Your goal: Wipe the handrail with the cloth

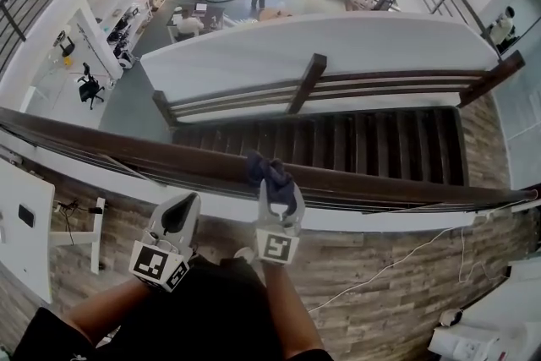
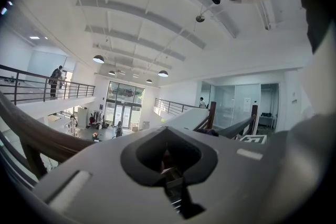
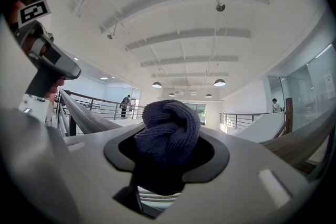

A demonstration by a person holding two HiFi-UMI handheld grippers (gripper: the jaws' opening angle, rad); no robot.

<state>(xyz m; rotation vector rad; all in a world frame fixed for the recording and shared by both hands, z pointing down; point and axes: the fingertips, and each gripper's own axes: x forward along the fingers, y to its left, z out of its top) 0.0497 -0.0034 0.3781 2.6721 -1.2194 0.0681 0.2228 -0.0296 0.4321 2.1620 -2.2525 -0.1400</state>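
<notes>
Left tool (image 1: 188, 203): clenched on nothing, held near side of the rail, left of the cloth, not touching either.
Handrail (image 1: 127, 150): dark wood, runs left to right across the scene, stairwell beyond on the far side.
Cloth (image 1: 269, 172): dark blue, bunched, sitting on top of the handrail about mid-span.
Right tool (image 1: 279, 197): clenched on the cloth; its own view shows the wad (image 3: 168, 128) bulging between the jaws.
Handling: soft, light, knitted or terry; likely drags rather than slides on wood. The grip on the bunched middle looks sound and leaves loose folds to bear on the rail.
Hidden: actual contact patch under the cloth; the rail's ends run out of frame; the cloth's full size is unreadable while wadded.
</notes>
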